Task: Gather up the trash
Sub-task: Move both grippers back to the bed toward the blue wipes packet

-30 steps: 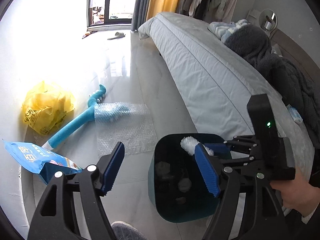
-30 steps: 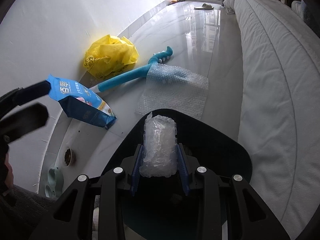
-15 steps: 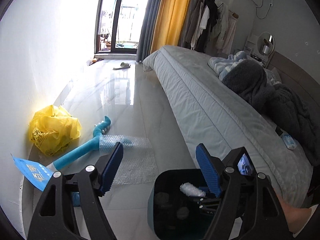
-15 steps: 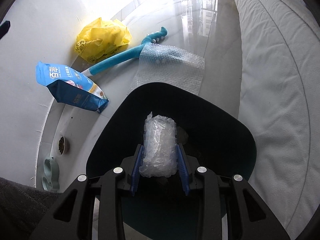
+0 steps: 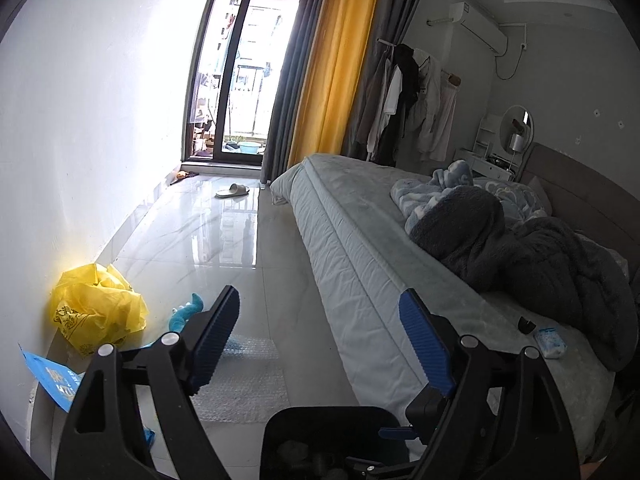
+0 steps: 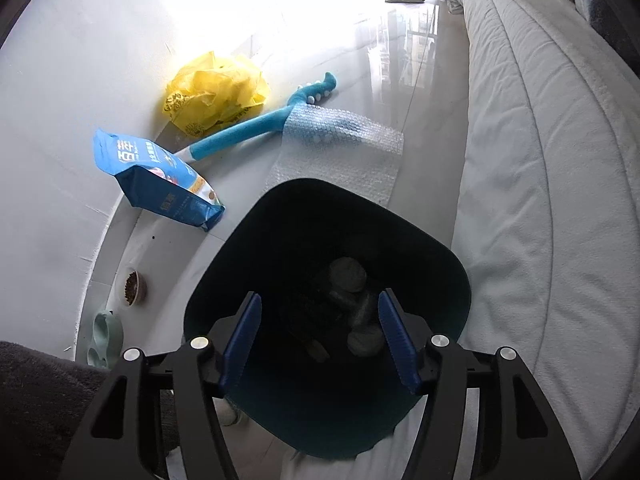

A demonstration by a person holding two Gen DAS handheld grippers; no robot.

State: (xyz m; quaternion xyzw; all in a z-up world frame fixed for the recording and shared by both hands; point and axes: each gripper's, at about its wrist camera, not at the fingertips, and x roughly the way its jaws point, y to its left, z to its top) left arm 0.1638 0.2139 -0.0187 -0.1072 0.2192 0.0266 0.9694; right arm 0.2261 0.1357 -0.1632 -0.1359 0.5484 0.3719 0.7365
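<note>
My right gripper (image 6: 320, 300) hangs over the dark teal trash bin (image 6: 440, 248), pointing steeply down into it. Its jaws are opening and nothing is between the blue pads. Dim lumps of trash (image 6: 348, 276) lie at the bottom of the bin. My left gripper (image 5: 320, 320) is held higher, jaws wide and still opening, empty, aimed across the floor with the bin's rim (image 5: 328, 412) below it. On the floor by the wall lie a yellow plastic bag (image 6: 216, 88), a blue food pouch (image 6: 160, 176) and a sheet of bubble wrap (image 6: 340, 148).
A blue plush stick toy (image 6: 248, 132) lies partly under the bubble wrap. The bed (image 6: 540, 160) runs along the right side, close to the bin. Pet bowls (image 6: 132, 286) stand by the wall at the lower left. A small packet (image 5: 550, 342) lies on the bed.
My right jaws have opened and the wad of clear plastic they held is gone from between them. My left gripper has risen and tilted up, so the window and far room show.
</note>
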